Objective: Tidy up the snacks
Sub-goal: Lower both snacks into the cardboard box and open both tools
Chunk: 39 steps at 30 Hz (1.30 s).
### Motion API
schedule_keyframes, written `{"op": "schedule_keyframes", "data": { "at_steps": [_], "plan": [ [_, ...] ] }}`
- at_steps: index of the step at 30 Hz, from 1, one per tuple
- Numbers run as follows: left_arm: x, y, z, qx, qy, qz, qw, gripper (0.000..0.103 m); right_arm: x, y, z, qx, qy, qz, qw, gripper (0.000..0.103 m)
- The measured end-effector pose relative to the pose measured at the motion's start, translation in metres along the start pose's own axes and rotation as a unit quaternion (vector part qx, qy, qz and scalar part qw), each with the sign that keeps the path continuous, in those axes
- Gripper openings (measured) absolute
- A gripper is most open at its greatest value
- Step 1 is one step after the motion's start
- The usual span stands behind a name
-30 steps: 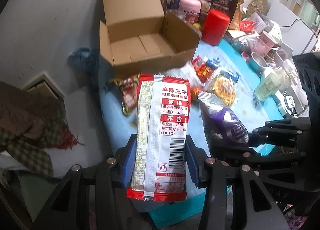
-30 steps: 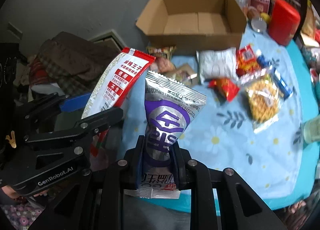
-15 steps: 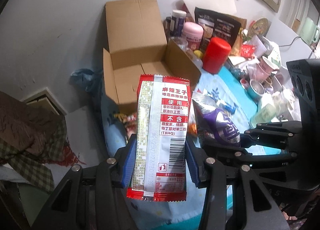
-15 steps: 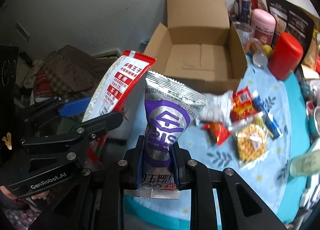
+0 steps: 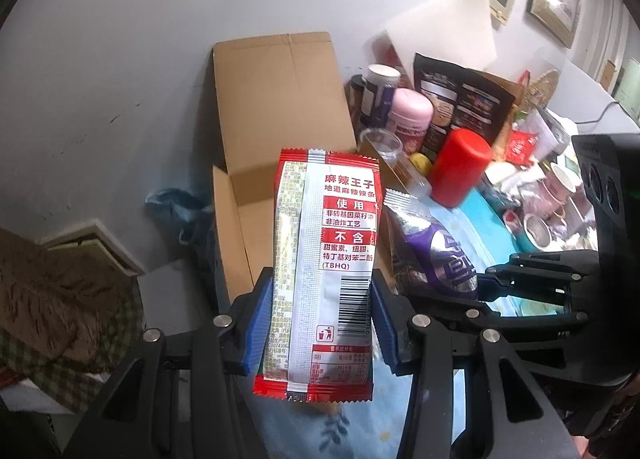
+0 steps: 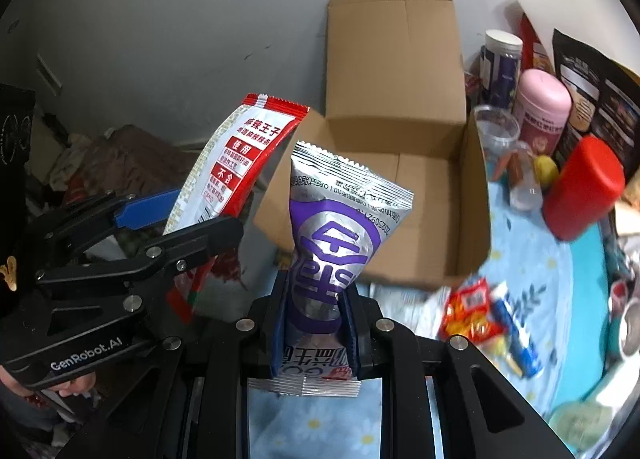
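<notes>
Both grippers are up in front of the open cardboard box [image 6: 400, 179], each with a snack aloft. The left gripper [image 5: 320, 323] has its blue jaws clamped on the sides of a red-and-white packet [image 5: 324, 259], held upright with the barcode side facing the camera, and it hangs just in front of the box's open mouth. To the right of it, the right gripper [image 6: 316, 323] has its jaws squeezed tight around the waist of a silver-and-purple packet [image 6: 332, 235], pinching the foil narrow; that one also stands upright, just short of the box's near wall. The two packets sit side by side, close but apart. The box rests on a worktop covered by a light blue flowered cloth [image 6: 540, 279], its rear flap standing tall. Right of the box stands a red canister [image 6: 580, 187], with a pink jar [image 6: 540, 107] behind it. In front of the box, loose snack packs [image 6: 480, 315] lie on the cloth.
</notes>
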<state>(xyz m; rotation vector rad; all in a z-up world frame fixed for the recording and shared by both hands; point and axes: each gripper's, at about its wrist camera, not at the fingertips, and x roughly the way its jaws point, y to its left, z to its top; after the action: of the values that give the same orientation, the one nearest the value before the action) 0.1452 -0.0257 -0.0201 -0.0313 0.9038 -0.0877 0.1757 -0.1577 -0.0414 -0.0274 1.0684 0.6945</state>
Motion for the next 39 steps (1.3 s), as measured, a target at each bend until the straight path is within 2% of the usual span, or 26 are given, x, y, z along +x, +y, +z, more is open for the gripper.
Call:
{"op": "schedule_keyframes", "data": {
  "at_steps": [8,20,34,39],
  "plan": [
    [0.055,0.020,0.045,-0.012,0.009,0.009,0.9998,0.045,0.038,-0.034,0.048,-0.001,0.000,-0.005,1.000,0.023],
    [0.145,0.036,0.078,-0.014,0.042,0.013,0.9989,0.045,0.099,-0.082,0.100,0.001,0.006,-0.049,0.999,0.023],
    [0.216,0.052,0.081,-0.039,0.091,0.045,0.9940,0.045,0.161,-0.104,0.111,0.000,0.036,-0.087,0.996,0.024],
    [0.229,0.051,0.077,-0.027,0.114,0.086,0.9895,0.046,0.176,-0.099,0.109,0.003,0.052,-0.099,0.994,0.026]
  ]
}}
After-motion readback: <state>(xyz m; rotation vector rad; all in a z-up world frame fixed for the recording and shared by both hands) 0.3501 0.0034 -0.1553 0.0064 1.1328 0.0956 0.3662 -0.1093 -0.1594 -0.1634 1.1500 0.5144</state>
